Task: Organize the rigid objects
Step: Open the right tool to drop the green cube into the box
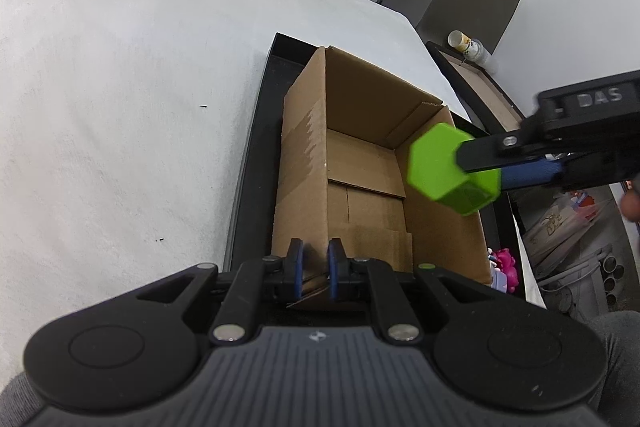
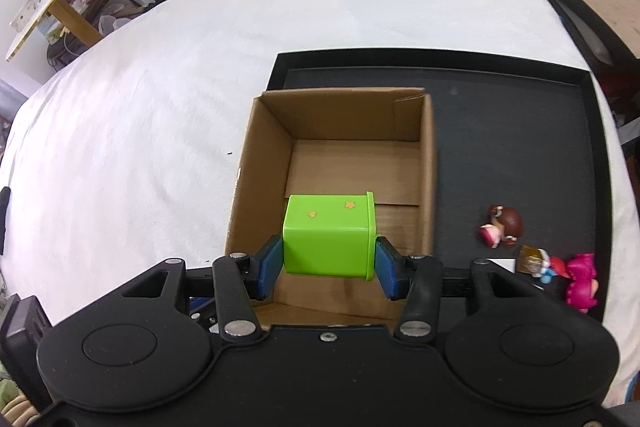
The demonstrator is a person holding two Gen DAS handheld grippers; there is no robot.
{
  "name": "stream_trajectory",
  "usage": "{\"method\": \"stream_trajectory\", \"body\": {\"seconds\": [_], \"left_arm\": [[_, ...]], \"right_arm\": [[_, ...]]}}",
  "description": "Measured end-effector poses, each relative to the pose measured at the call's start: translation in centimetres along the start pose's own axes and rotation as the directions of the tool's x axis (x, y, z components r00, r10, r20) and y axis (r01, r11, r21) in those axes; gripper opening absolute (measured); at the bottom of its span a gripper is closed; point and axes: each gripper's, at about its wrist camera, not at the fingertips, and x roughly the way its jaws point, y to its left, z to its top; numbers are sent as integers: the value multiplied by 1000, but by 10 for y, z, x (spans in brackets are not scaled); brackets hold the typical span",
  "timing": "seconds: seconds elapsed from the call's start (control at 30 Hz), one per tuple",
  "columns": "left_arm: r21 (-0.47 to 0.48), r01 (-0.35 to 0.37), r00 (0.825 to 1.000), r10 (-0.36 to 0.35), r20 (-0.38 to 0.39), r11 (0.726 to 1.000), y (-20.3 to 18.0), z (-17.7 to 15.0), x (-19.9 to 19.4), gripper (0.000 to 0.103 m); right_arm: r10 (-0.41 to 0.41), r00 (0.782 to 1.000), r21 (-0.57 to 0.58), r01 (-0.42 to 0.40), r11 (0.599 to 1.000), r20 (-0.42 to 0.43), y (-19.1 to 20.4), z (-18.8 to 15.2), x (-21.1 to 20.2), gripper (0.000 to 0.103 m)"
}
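The right tongs (image 2: 327, 269) are clenched on a green container (image 2: 330, 237), 1 blue pad (image 2: 269, 263) pressed against each of 2 opposite sides, and the container hangs above the open top of a cardboard box (image 2: 427, 163). In the right wrist view the container lies on its side with 2 small orange stars on its upper face and its rim facing right. In the left wrist view the same container (image 1: 444, 167) shows a hexagonal closed end and sits over the right wall of the cardboard box (image 1: 304, 155), held by the right tongs (image 1: 480, 163) that enter from the right edge. The box stands upright inside a black tray (image 2: 520, 131), against the tray's left part, and its interior shows only bare cardboard flaps. The tray rests on a surface covered with a white cloth (image 2: 160, 99). The left tongs (image 1: 316, 267) are nearly closed with a narrow gap between their blue pads, at the near wall of the box; whether they pinch the cardboard edge cannot be told. On the tray floor to the right of the box lie 3 small toys: a brown-haired figurine (image 2: 502, 225), a small blue and red figure (image 2: 546, 265) and a pink toy (image 2: 582, 279), close together near the tray's near right corner.
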Motion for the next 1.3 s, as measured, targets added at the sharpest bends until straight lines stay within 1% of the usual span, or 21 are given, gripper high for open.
{"method": "stream_trajectory", "body": {"seconds": [0.13, 0.3, 0.47, 0.6, 0.67, 0.7, 0.73, 0.93, 1.1, 1.2, 1.3], "left_arm": [[-2, -6, 1000, 6, 1, 1000, 1, 0, 0, 12], [-5, -5, 1000, 5, -4, 1000, 0, 0, 1, 13], [-12, 2, 1000, -2, -11, 1000, 2, 1, 3, 13], [-15, 3, 1000, -3, -14, 1000, 4, 2, 4, 13], [-16, 2, 1000, -3, -14, 1000, 4, 2, 4, 13], [-17, 1, 1000, -1, -13, 1000, 4, 2, 3, 13], [-18, 0, 1000, 0, -14, 1000, 4, 2, 4, 14], [-17, -13, 1000, 13, -14, 1000, 3, 1, 4, 14], [-17, -18, 1000, 17, -15, 1000, 1, 1, 5, 14], [-18, -20, 1000, 20, -16, 1000, 1, 2, 5, 14], [-16, -24, 1000, 24, -15, 1000, -1, 2, 5, 14]], "right_arm": [[1, 1000, 1, -1, 1000, 5, 8, -2, 14, 48], [-7, 999, -2, 7, 1000, 46, 11, -2, 26, 48], [-17, 998, -25, 19, 1000, 62, 13, 0, 34, 48], [-5, 996, -54, 10, 999, 90, 17, 5, 36, 49], [0, 992, -66, 9, 998, 123, 18, 8, 32, 53], [6, 991, -74, 4, 997, 134, 19, 8, 31, 58], [9, 990, -80, 3, 997, 143, 18, 9, 28, 61], [42, 990, -50, -36, 998, 133, 6, 7, 17, 63], [41, 992, -29, -38, 999, 123, -7, 0, 9, 65], [28, 991, -22, -26, 999, 128, -15, -5, 0, 81], [19, 991, -27, -15, 1000, 133, -21, -7, -8, 82]]}}
